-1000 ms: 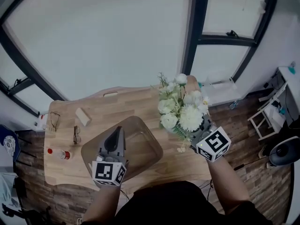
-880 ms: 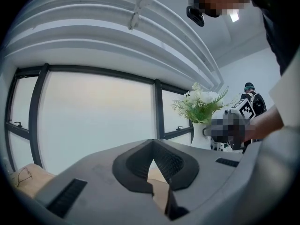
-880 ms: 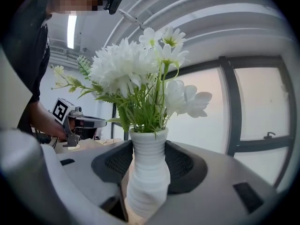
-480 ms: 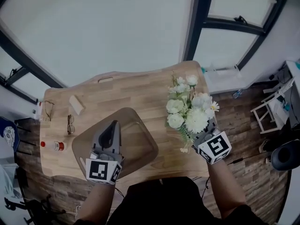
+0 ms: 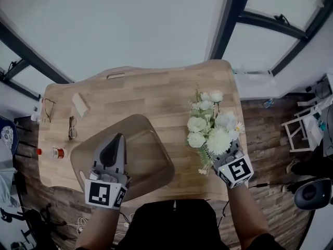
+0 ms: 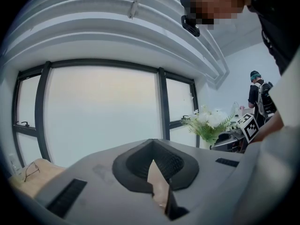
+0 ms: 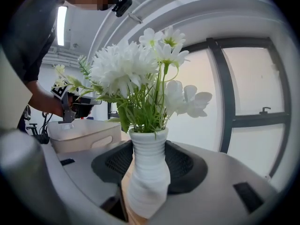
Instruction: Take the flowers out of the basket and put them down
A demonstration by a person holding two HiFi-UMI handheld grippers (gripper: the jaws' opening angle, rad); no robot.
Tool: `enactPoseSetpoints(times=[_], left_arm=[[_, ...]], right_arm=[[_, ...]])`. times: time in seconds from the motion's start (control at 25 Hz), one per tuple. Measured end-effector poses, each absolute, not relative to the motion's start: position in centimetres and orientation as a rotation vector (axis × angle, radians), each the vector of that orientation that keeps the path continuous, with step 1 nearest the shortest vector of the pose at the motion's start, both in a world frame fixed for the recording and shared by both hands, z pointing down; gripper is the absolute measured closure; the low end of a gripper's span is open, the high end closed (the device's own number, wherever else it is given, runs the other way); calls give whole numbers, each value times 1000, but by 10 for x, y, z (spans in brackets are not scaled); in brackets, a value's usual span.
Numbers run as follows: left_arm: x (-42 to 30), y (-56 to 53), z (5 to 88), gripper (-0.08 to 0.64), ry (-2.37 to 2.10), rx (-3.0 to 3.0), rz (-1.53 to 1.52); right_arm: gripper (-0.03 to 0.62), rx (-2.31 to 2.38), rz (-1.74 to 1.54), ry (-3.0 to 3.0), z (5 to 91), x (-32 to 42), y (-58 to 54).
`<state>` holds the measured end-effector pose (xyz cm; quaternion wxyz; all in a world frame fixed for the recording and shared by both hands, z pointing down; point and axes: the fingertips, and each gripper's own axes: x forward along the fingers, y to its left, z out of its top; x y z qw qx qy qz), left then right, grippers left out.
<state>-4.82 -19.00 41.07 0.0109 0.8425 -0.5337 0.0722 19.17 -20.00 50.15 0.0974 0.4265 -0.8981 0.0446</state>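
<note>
A bunch of white flowers (image 5: 210, 132) with green leaves stands in a small white ribbed vase (image 7: 147, 172). My right gripper (image 5: 222, 151) is shut on that vase, over the right part of the wooden table (image 5: 156, 95); whether the vase's base touches the wood is hidden. The brownish see-through basket (image 5: 151, 163) sits at the table's near edge, left of the flowers. My left gripper (image 5: 112, 144) is shut on the basket's thin wall (image 6: 157, 184). In the left gripper view the flowers (image 6: 208, 123) show far right.
Two pairs of glasses (image 5: 72, 127) (image 5: 48, 110), a small pale block (image 5: 79, 104) and a red-capped bottle (image 5: 52, 153) lie at the table's left end. A white chair (image 5: 307, 132) stands on the floor to the right. Windows lie beyond the far edge.
The flowers have come from over the table's far right corner toward me, to above its right middle. My left gripper has stayed on the basket.
</note>
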Motion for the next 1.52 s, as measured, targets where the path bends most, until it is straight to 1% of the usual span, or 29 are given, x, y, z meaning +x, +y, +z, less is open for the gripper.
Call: enactPoseSetpoints(times=[0.4,0.88,1.24,1.52], left_arm=[[-57,-190,421,555,-1700,2617,299],[-70,-185,425,555,-1739,2579,315],[-65,-178,420,555,-1732,2595,322],[-55,-175,408,555,-1704,2648,289]], right_arm=[[357,1246,210,-2608,561,185,-212],[357,1225,130,-2631,562,174,-211],[357,1293,130,-2612,564,185,-205],[305,1275,188,-2612,566,183,-200]])
